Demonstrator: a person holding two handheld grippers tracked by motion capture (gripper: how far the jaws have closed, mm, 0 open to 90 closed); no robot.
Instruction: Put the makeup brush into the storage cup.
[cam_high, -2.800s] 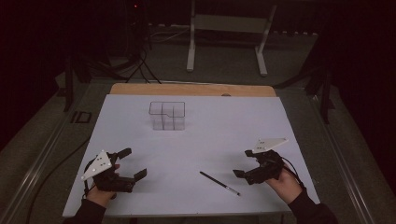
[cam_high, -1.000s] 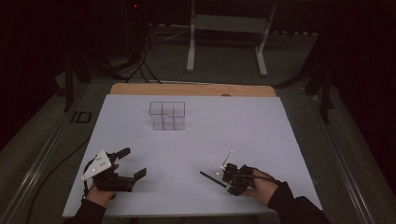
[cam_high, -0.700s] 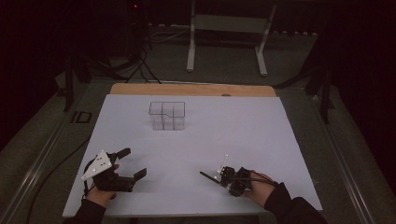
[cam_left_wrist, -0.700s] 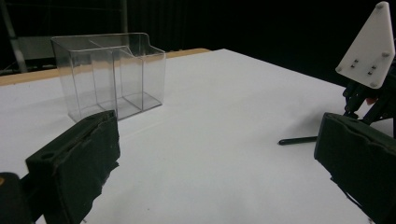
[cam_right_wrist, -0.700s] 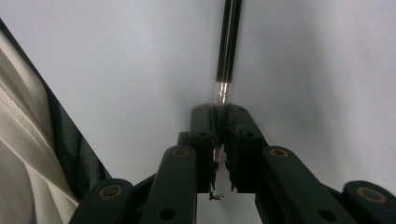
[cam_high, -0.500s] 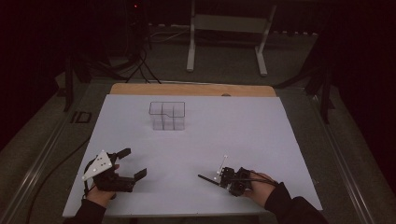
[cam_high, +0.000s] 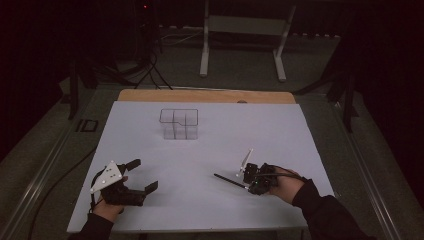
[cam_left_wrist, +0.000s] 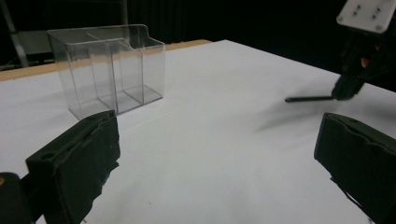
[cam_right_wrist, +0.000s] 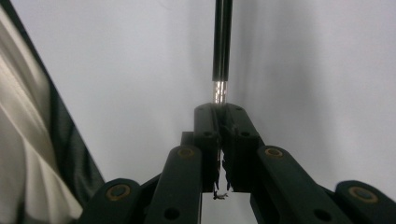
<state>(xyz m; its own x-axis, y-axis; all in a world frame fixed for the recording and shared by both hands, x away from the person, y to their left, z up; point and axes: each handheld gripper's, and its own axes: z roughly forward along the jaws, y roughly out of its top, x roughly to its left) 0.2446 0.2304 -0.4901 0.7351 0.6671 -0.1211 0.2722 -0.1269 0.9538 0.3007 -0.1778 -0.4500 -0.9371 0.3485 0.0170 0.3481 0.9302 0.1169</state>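
Note:
A thin black pen (cam_high: 227, 179) sticks out to the left from my right gripper (cam_high: 246, 183), which is shut on its silver-banded end. In the right gripper view the pen (cam_right_wrist: 222, 46) runs straight up from the closed jaws of the right gripper (cam_right_wrist: 220, 112), over the white sheet. My left gripper (cam_high: 142, 175) rests near the front left of the table and is open, with nothing between its jaws. From the left gripper (cam_left_wrist: 215, 154) the pen (cam_left_wrist: 308, 98) and the right gripper (cam_left_wrist: 346, 87) show at the far right. A clear plastic organizer (cam_high: 179, 123) with compartments stands empty toward the back.
A white sheet (cam_high: 260, 135) covers the table, with a wooden strip (cam_high: 205, 96) along its far edge. A metal stand (cam_high: 242, 30) and cables (cam_high: 145, 70) are on the floor beyond. The clear organizer (cam_left_wrist: 107, 65) is ahead of the left gripper.
The right gripper came in from the right to the pen lying on the sheet, shut on its near end and raised it slightly. The left gripper has kept still.

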